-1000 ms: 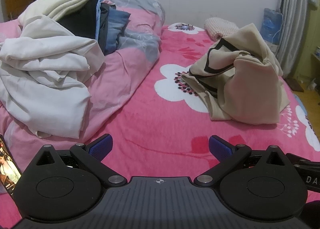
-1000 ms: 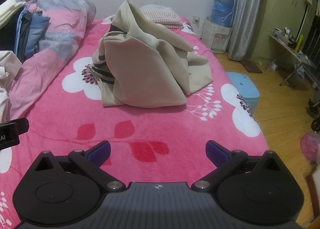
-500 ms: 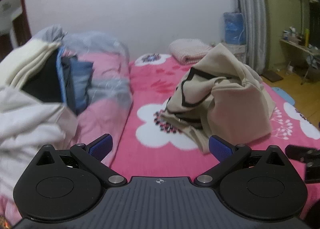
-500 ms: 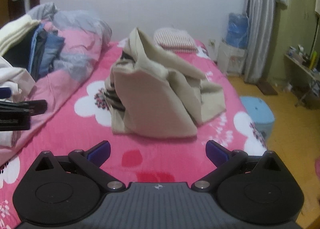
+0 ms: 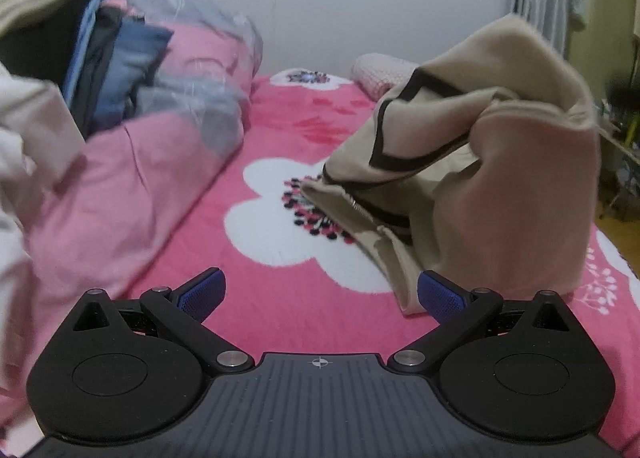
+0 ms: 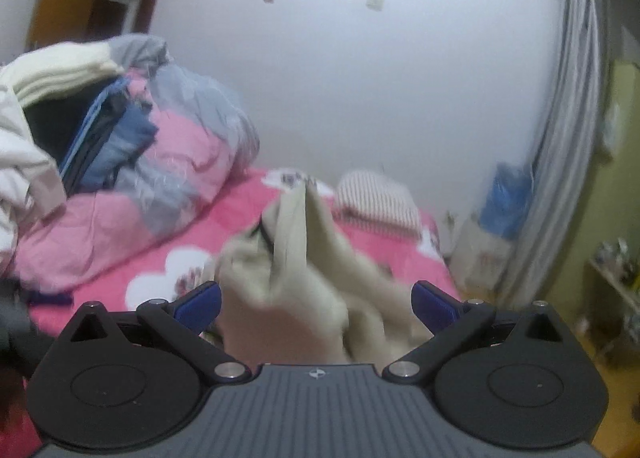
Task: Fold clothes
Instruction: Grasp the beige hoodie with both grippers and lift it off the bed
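Note:
A crumpled beige garment with dark trim (image 5: 492, 178) stands in a heap on the pink flowered bedspread (image 5: 280, 290). My left gripper (image 5: 320, 294) is open low over the bedspread, its right blue pad at the garment's near lower corner, with nothing between the fingers. In the right wrist view the same beige garment (image 6: 304, 278) is blurred and fills the space just ahead. My right gripper (image 6: 316, 302) is open and tilted upward, and the cloth shows between the fingers without being clamped.
A pink and grey duvet (image 5: 140, 162) with a stack of folded dark and blue clothes (image 5: 104, 70) lies on the left, with white cloth (image 5: 24, 130) beside it. A striped pillow (image 6: 376, 202) lies at the bed's head. Grey curtain (image 6: 568, 138), blue water jug (image 6: 508, 198) and cluttered shelf stand right.
Both grippers have moved forward toward the beige garment, which now looks larger. The right gripper has tilted up, showing more wall. Both stay open.

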Motion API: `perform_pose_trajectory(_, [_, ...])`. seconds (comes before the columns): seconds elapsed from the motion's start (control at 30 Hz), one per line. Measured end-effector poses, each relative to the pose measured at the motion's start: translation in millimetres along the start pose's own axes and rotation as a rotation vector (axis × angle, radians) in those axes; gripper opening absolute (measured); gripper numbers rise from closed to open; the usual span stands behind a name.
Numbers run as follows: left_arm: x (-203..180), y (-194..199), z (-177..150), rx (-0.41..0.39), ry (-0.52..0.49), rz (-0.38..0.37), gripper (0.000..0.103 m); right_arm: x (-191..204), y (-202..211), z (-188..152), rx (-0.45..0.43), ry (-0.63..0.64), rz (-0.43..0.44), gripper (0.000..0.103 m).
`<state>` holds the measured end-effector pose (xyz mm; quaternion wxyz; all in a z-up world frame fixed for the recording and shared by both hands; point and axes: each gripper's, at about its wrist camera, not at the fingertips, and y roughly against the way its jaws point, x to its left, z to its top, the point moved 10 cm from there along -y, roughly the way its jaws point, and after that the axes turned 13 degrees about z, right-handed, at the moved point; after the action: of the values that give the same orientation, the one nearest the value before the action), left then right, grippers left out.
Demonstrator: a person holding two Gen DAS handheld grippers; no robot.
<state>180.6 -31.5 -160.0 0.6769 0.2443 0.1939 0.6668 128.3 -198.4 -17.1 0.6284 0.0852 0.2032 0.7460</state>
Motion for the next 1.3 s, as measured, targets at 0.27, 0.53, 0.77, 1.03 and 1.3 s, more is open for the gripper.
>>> perform_pose_trajectory(0.27, [-33, -37, -13, 0.036, -0.043, -0.091, 0.075, -6, -85, 42, 0.013, -0.005, 0.125, 0.103])
perform_pose_trajectory(0.53, [-52, -55, -27, 0.095, -0.044, -0.168, 0.065, -62, -133, -21, 0.234, -0.179, 0.07, 0.079])
perform_pose_trajectory(0.77, [-50, -54, -32, 0.091, 0.008, -0.214, 0.074, -132, -130, -106, 0.368, -0.477, -0.012, 0.051])
perform_pose_trajectory(1.03, [-66, -71, -24, 0.083, 0.027, -0.227, 0.08, -148, -122, -131, 0.344, -0.629, 0.062, 0.061])
perform_pose_trajectory(1.3, [-84, -73, -21, 0.044, -0.037, -0.189, 0.052, -175, -122, -126, 0.234, -0.7, 0.009, 0.094])
